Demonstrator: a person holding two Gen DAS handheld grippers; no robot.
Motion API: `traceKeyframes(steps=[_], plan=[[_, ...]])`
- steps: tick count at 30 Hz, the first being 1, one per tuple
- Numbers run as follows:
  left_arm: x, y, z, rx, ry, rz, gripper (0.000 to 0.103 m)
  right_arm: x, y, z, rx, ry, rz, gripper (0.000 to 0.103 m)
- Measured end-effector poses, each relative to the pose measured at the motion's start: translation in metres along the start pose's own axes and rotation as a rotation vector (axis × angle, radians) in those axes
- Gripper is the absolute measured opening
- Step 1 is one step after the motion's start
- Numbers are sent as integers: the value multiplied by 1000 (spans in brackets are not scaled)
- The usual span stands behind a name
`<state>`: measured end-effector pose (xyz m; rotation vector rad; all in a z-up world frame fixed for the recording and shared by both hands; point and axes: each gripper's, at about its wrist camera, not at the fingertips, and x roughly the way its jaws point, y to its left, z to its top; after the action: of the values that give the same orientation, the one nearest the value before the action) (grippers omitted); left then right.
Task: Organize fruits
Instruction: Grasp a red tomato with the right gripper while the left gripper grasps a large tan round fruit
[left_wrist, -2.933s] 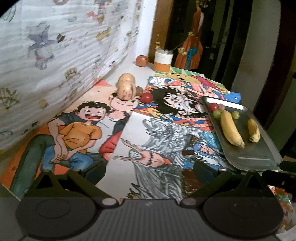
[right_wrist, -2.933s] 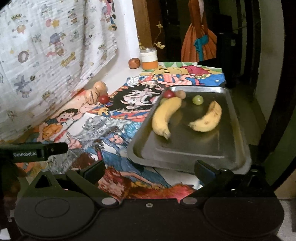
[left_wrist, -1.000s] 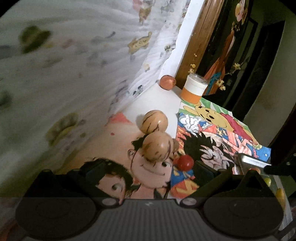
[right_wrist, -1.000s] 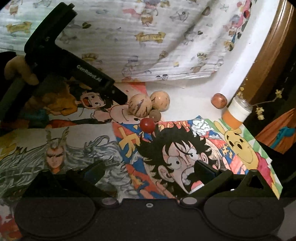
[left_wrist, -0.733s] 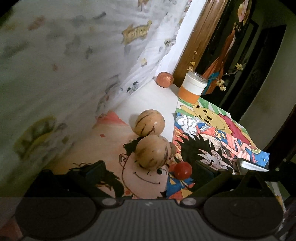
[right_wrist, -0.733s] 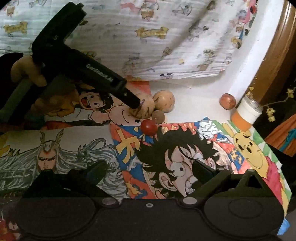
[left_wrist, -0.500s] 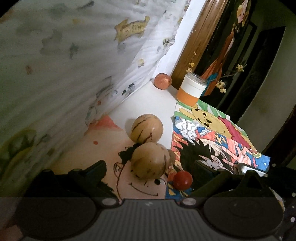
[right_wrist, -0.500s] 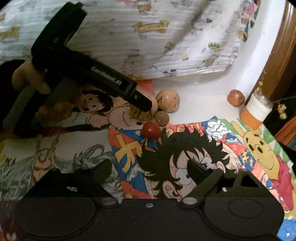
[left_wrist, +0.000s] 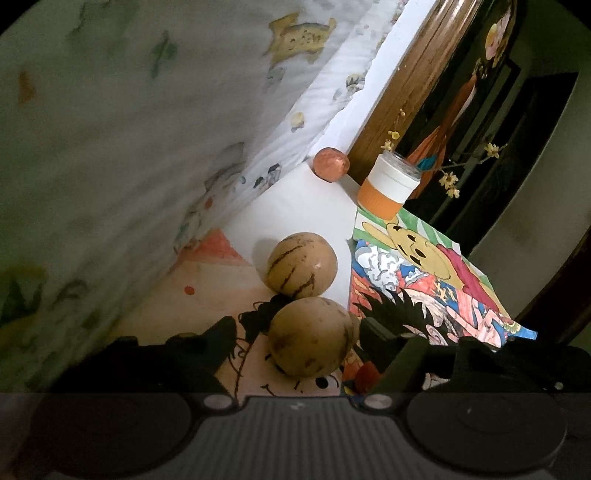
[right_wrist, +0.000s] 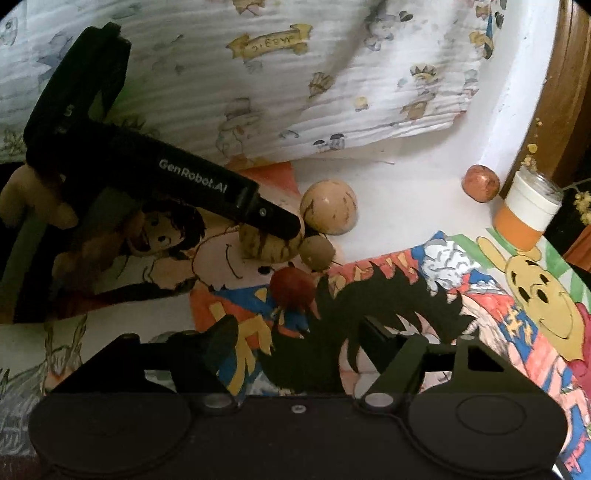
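Two tan striped round fruits lie by the curtain; the near one (left_wrist: 308, 336) sits between the fingers of my left gripper (left_wrist: 295, 332), whose jaws are closing with a gap still showing on the left side. The far one (left_wrist: 302, 264) lies just behind it. From the right wrist, the left gripper's finger (right_wrist: 273, 221) covers the near tan fruit (right_wrist: 264, 245). A small brown fruit (right_wrist: 317, 251) touches it. A red fruit (right_wrist: 293, 288) lies just beyond the fingertips of my right gripper (right_wrist: 297, 332), whose jaws are closing with nothing between them.
A reddish-brown fruit (right_wrist: 480, 183) and an orange-and-white jar (right_wrist: 528, 214) stand in the far corner by a wooden frame. A printed curtain (right_wrist: 295, 92) hangs along the back. Cartoon posters (right_wrist: 517, 295) cover the tabletop. A hand (right_wrist: 33, 199) holds the left gripper.
Both grippers have come closer to the fruits and lower, and their fingers have narrowed. The left fingers now flank the near tan fruit; the red fruit sits nearer the right fingertips.
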<state>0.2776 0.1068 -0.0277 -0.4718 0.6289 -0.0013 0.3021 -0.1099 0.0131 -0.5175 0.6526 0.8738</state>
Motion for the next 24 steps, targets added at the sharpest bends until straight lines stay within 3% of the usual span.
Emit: traceKeyframes(steps=[10,17,22,24], plan=[[3,6,0,-18,10,-64,58,22,-2,10,5,5,11,59],[3,9,0,-35,9,-79,57,29,-4,11,17,-8,30,49],[3,10,0,-34,3,-80,56,32,-4,12,22,-13,43,35],[3,10,0,-34,3,-79,56,32,-4,13,23,-12,46,35]])
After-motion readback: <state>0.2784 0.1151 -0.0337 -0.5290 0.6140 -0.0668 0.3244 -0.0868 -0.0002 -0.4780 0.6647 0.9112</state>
